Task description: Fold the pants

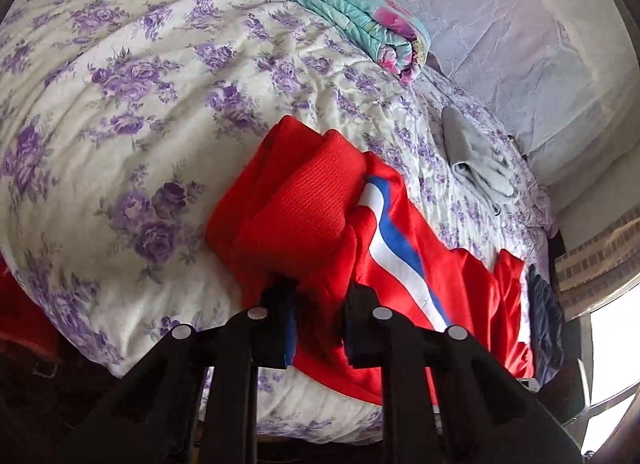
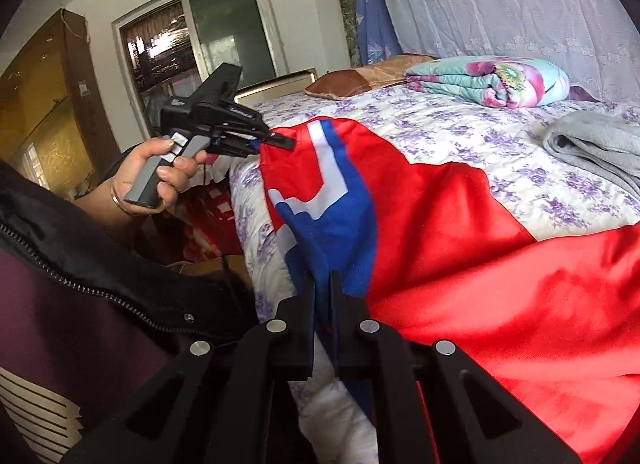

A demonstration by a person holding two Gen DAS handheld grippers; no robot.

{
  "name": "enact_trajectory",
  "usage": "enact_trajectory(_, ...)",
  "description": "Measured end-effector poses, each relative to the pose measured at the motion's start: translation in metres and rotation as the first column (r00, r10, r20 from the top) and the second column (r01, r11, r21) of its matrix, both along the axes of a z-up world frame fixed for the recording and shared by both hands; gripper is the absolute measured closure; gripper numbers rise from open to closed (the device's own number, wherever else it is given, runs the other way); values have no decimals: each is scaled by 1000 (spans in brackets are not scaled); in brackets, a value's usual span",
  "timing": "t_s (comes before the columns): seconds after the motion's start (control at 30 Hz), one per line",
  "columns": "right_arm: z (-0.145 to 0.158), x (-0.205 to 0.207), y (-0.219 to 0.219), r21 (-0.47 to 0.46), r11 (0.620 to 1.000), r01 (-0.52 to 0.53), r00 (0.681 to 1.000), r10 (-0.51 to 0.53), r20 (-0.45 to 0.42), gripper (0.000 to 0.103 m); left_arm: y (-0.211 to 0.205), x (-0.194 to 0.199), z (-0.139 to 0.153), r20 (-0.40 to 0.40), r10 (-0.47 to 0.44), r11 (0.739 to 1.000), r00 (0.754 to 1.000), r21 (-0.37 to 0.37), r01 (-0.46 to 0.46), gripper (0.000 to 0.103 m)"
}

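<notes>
Blue striped cloth sits pinched in the right gripper [image 2: 322,284], jaws nearly closed on the red pants [image 2: 460,232]. Farther along that edge the left gripper [image 2: 280,140] clamps ribbed red fabric, so the pants hang stretched for folding across the floral bedspread [image 1: 120,103].

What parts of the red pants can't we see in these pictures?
- Red pants: far end cut off by the right wrist view's edge.
- Cloth under the right gripper: hidden by its fingers.
- Left gripper: its fingers hide the cloth they pinch.
</notes>
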State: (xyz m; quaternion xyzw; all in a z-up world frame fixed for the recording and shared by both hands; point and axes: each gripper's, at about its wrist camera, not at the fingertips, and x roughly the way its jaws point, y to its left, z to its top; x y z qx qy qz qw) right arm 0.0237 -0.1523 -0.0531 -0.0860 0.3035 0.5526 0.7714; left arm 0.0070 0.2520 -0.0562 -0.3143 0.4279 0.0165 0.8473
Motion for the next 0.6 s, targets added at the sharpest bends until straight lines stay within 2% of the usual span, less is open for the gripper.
enact_trajectory(0.17,-11,-1,11,-75,997,4,1000,-4,-6,95,-1,1,-2,-10,3,1000,1000,19,-3,85)
enact_trajectory(0.3,-13,-4,12,-95,995,7,1000,-7,-5,92,1,-5,3,-11,-2,1000,1000,21,3,85)
enact_trajectory(0.4,-16,-4,13,-100,995,3,1000,-3,-3,88,4,-18,12,5,10,1000,1000,25,-10,80)
enact_trajectory(0.47,-17,-5,13,-95,995,-3,1000,3,-5,85,6,-28,20,0,49,996,999,69,-49,65)
enact_trajectory(0.6,-19,-4,13,-92,996,-5,1000,4,-11,83,-11,-42,43,38,78,981,996,175,-84,64)
